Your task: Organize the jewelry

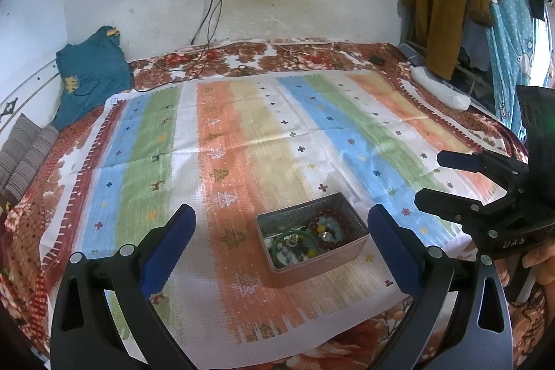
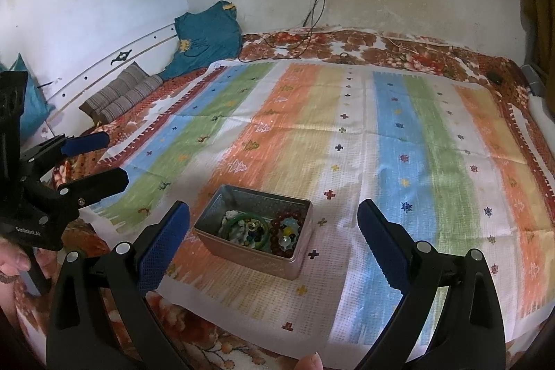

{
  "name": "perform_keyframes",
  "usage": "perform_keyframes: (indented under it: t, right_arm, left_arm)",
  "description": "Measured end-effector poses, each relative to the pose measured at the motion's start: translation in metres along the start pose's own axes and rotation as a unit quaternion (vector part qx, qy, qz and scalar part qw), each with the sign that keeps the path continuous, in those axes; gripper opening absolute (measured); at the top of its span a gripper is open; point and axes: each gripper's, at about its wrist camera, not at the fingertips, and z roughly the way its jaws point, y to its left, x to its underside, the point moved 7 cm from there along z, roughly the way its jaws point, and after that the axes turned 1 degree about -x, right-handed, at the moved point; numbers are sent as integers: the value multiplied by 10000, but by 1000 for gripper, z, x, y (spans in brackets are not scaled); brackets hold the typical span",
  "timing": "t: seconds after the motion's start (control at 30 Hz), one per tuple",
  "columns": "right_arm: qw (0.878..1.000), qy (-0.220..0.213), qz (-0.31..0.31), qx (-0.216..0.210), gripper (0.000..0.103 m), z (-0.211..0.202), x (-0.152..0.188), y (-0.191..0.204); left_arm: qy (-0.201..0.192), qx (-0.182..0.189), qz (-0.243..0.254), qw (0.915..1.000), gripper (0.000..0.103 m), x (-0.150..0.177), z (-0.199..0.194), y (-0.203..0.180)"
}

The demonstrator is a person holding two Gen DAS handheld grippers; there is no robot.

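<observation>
Tin (image 2: 253, 252) holds bangle (image 2: 247, 226), beaded bracelets (image 2: 288, 233).

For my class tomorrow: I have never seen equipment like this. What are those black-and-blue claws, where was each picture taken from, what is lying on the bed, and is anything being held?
There is no robot here. A person holds a two-finger hand tool in each hand, and each tool carries a wide-angle camera looking along its own fingers. One picture comes from the left gripper, the other from the right gripper; each also shows the other tool at its edge. Both stand open and hold nothing. On the striped multicoloured cloth, spread over a floral bedcover, sits an open rectangular metal tin. Inside lie a green bangle, a dark red bead bracelet and smaller mixed beads, too small to tell apart.
</observation>
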Motion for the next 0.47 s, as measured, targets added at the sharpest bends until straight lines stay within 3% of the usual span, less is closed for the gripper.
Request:
perform_keyframes:
  t: [0.47]
  right_arm:
    - [9999, -69, -97, -13, 98, -3, -2, 5]
  left_arm:
    - [-59, -51, 11, 10000, 97, -1, -2, -1]
